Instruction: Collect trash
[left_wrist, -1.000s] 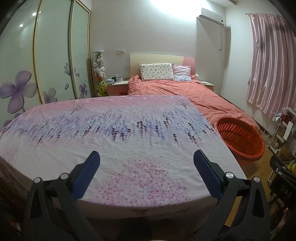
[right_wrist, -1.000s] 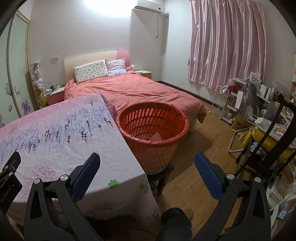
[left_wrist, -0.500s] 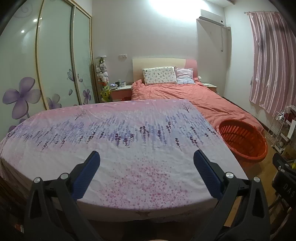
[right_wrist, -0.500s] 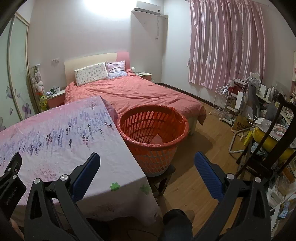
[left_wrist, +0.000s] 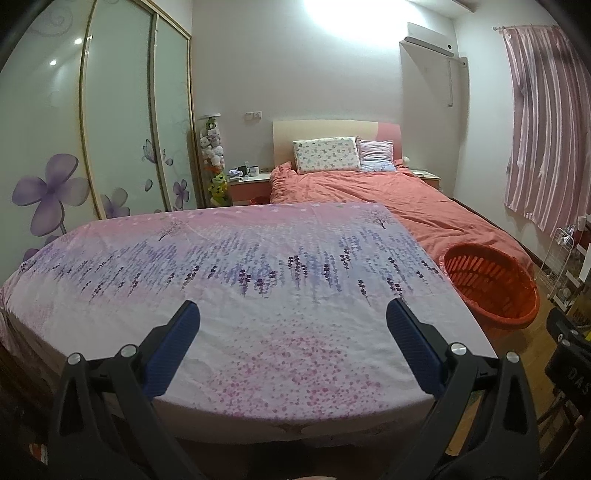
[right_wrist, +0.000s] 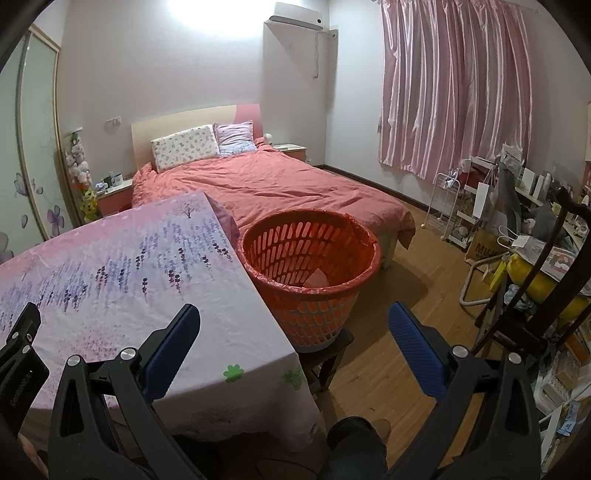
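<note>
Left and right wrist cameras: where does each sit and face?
Left wrist: on the open left gripper, facing across the floral-clothed table toward the salmon-covered bed.
Right wrist: on the open right gripper, facing the table's right edge and the orange slotted plastic basket; a shoe shows below.
Shared: table, basket, bed.
</note>
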